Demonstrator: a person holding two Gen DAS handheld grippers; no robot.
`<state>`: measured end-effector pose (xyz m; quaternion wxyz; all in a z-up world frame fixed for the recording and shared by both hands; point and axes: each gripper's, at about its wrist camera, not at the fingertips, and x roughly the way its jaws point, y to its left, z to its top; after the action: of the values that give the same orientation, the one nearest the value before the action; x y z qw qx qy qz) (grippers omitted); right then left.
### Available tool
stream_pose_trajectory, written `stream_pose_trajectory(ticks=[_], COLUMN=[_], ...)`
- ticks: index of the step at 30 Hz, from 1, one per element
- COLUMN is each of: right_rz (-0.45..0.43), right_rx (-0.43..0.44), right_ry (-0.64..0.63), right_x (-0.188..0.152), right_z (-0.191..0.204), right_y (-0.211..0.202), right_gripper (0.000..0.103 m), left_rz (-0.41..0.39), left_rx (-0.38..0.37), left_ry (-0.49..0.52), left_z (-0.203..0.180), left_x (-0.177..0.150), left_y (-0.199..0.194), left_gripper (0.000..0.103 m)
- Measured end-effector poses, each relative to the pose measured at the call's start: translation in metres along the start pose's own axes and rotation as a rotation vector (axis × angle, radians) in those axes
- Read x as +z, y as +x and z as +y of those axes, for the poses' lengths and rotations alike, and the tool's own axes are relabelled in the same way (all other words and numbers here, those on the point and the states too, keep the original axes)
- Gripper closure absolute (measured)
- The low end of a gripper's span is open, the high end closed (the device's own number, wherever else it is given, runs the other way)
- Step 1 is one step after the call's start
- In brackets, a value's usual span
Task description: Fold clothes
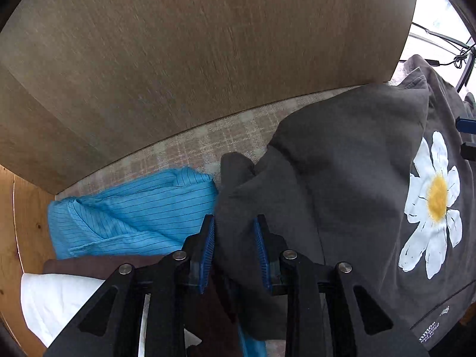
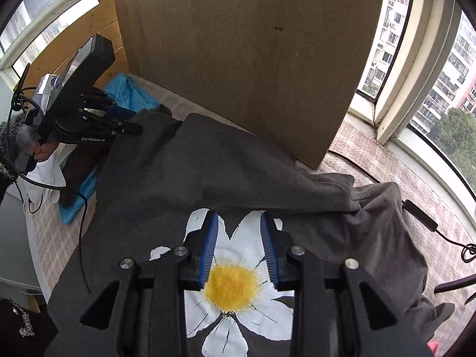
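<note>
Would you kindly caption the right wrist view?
Open right gripper hovers over the daisy print on a dark grey sweatshirt.

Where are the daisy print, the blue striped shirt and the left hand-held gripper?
daisy print (image 2: 230,285), right wrist view, on its yellow centre.
blue striped shirt (image 1: 134,214), left wrist view, on the middle of the folded cloth.
left hand-held gripper (image 1: 235,235), left wrist view, midway between its fingertips.
</note>
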<state>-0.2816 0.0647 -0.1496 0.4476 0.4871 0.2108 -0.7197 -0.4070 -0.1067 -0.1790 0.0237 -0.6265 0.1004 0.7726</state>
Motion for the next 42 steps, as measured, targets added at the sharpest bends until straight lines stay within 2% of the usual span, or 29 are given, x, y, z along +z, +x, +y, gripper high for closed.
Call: stream_pose_trajectory(ticks=[1, 4, 7, 10, 12, 14, 17, 19, 23, 24, 26, 28, 29, 31, 32, 34, 35, 36, 39, 40, 42], right_rz=[0.01, 0.039, 0.051, 0.079, 0.029, -0.031, -0.072, -0.061, -0.012, 0.005, 0.043, 0.089, 0.108, 0.094, 0.079, 0.061, 0.051, 0.037, -0.011, -0.026, -0.022], right_rx=[0.003, 0.004, -0.037, -0.033, -0.012, 0.04, 0.113, 0.143, 0.271, 0.273, 0.222, 0.178, 0.151, 0.126, 0.117, 0.104, 0.105, 0.115, 0.169, 0.198, 0.224], right_ry=[-0.003, -0.009, 0.008, 0.011, 0.035, 0.083, 0.078, 0.031, -0.065, -0.076, -0.105, -0.082, -0.068, -0.053, -0.049, -0.046, -0.05, -0.06, -0.098, -0.111, -0.134], right_x=[0.005, 0.018, 0.012, 0.006, 0.008, 0.015, 0.03, 0.038, 0.053, 0.055, 0.058, 0.061, 0.062, 0.065, 0.066, 0.067, 0.067, 0.069, 0.077, 0.082, 0.094], right_z=[-0.004, -0.018, -0.037, -0.051, -0.058, -0.061, -0.046, -0.025, 0.026, 0.037, 0.053, 0.055, 0.053, 0.05, 0.047, 0.042, 0.04, 0.041, 0.047, 0.053, 0.068], right_y=[0.012, 0.043, 0.05, 0.049, 0.036, 0.024, 0.02, 0.024, 0.04, 0.05, 0.074, 0.098, 0.105, 0.103, 0.098, 0.083, 0.074, 0.066, 0.043, 0.04, 0.043], right_gripper=[0.074, 0.074, 0.073, 0.073, 0.074, 0.074, 0.074, 0.074, 0.074, 0.074, 0.074, 0.074, 0.074, 0.076, 0.076, 0.076, 0.076, 0.075, 0.071, 0.062, 0.055], left_rz=[-0.008, -0.048, -0.15, -0.143, -0.137, -0.109, -0.113, -0.125, -0.109, -0.106, -0.104, -0.1, -0.101, -0.077, -0.053, -0.086, -0.102, -0.111, -0.079, -0.06, -0.042], left_rx=[-0.003, -0.039, -0.016, -0.018, -0.017, 0.017, 0.009, -0.014, -0.003, -0.003, -0.013, -0.035, -0.111, -0.376, -0.435, -0.368, -0.333, -0.277, -0.157, -0.13, -0.1], left_ry=[-0.003, -0.053, -0.105, -0.103, -0.101, -0.061, -0.043, -0.048, -0.032, -0.029, -0.032, -0.051, -0.103, -0.159, -0.133, -0.044, -0.002, 0.002, -0.024, -0.039, -0.054], left_z=[0.0, 0.007, 0.021, 0.028, 0.033, 0.024, 0.016, 0.016, 0.015, 0.016, 0.019, 0.017, 0.017, 0.004, -0.009, -0.023, -0.03, -0.027, -0.01, -0.003, 0.002], left_x=[-0.001, -0.007, -0.027, -0.041, -0.051, -0.048, -0.044, -0.042, -0.04, -0.038, -0.03, -0.027, -0.027, -0.028, -0.031, -0.047, -0.055, -0.063, -0.076, -0.077, -0.075], left_y=[0.001, -0.013, -0.057, -0.066, -0.071, -0.061, -0.06, -0.064, -0.069, -0.071, -0.068, -0.065, -0.067, -0.066, -0.068, -0.085, -0.093, -0.097, -0.087, -0.08, -0.065], left_gripper=[0.097, 0.098, 0.098, 0.098, 0.098, 0.098, 0.098, 0.098, 0.098, 0.098, 0.098, 0.098, 0.098, 0.097, 0.093, 0.092, 0.088, 0.084, 0.087, 0.087, 0.087])
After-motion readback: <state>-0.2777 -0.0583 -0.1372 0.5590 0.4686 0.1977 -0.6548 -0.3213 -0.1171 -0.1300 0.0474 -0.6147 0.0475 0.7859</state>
